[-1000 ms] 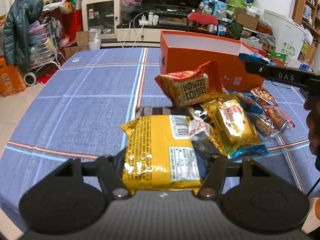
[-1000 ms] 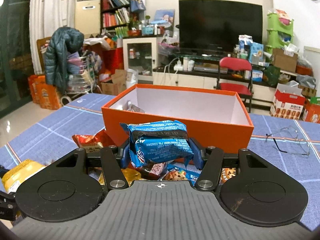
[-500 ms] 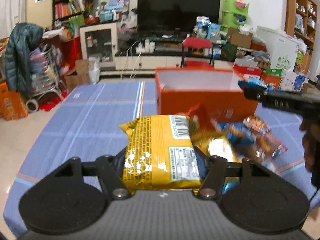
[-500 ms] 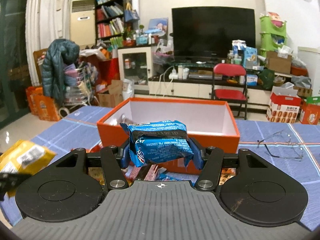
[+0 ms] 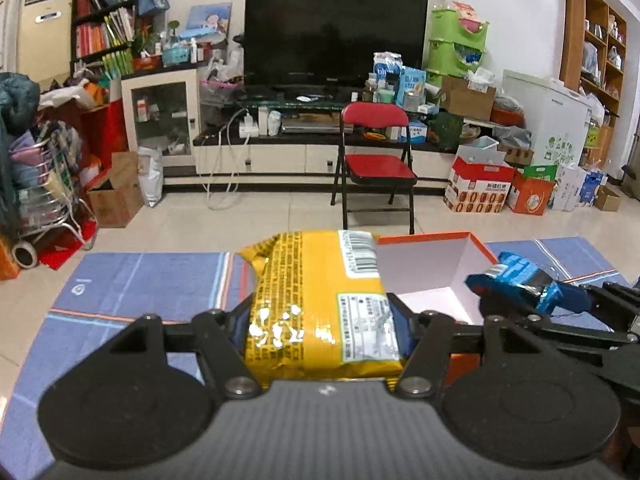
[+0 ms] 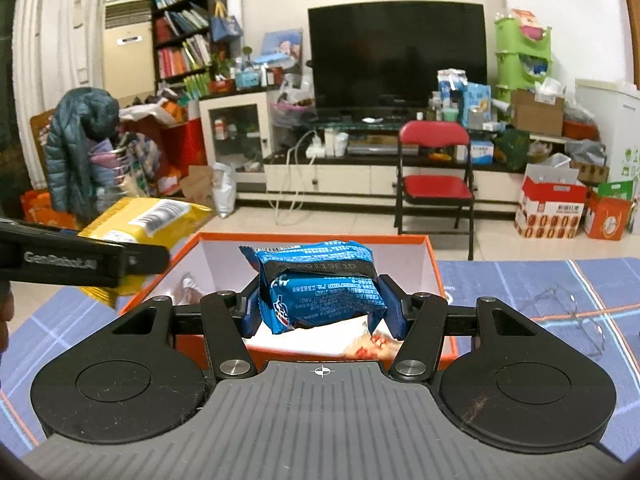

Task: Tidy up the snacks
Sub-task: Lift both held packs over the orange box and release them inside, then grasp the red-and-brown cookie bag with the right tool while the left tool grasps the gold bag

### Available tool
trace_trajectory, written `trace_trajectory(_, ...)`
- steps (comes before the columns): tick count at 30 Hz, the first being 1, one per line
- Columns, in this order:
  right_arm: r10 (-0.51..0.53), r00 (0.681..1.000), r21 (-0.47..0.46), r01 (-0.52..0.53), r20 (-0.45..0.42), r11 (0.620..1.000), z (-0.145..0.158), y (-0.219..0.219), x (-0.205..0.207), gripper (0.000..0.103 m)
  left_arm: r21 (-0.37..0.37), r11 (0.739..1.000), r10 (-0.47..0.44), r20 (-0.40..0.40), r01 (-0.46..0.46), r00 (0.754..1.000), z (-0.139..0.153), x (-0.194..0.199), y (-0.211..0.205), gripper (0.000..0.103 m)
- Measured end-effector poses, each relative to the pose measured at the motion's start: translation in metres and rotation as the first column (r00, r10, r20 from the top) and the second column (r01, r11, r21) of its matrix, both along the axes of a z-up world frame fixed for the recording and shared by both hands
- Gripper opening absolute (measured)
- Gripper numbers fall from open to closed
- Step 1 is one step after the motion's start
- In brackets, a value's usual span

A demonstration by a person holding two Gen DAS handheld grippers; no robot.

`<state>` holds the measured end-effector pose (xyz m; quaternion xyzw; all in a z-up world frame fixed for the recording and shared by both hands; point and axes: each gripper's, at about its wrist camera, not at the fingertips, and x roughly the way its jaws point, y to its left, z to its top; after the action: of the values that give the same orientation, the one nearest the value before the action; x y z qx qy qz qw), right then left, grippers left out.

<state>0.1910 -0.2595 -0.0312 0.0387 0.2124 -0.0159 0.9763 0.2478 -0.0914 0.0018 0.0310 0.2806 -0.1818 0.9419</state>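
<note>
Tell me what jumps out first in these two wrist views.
A yellow snack bag clamped in the left gripper fills the middle of the left view, raised beside the orange box. In the right view, a blue snack packet is pinched in the right gripper over the open box. Behind both, a big black TV and a red chair.

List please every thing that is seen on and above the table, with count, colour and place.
Snack bag: one, yellow, held above the table, left of the box.
Snack pack: one, blue, held over the box.
Box: one, orange outside, white inside, open, on the table; some wrappers lie inside.
Eyeglasses: one pair, thin frame, on the cloth right of the box.
Tablecloth: one, blue with stripes.
Left gripper: black, shut on the bag.
Right gripper: black, shut on the pack.
</note>
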Motion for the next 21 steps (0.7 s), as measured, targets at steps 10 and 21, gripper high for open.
trace_trajectory(10,-0.024,1.0,-0.05,0.023,-0.02,0.999,0.008,-0.008,0.051,0.052,0.023,1.0,0.008,-0.048,-0.007,0.999,-0.013,0.038,-0.02,0.066)
trace_trajectory(21,-0.096,0.99,0.008,0.096,0.104,0.995,0.028,-0.059,-0.058,0.071,-0.092,0.993,0.081,0.082,-0.073,0.993,0.025,-0.038,0.048,0.097)
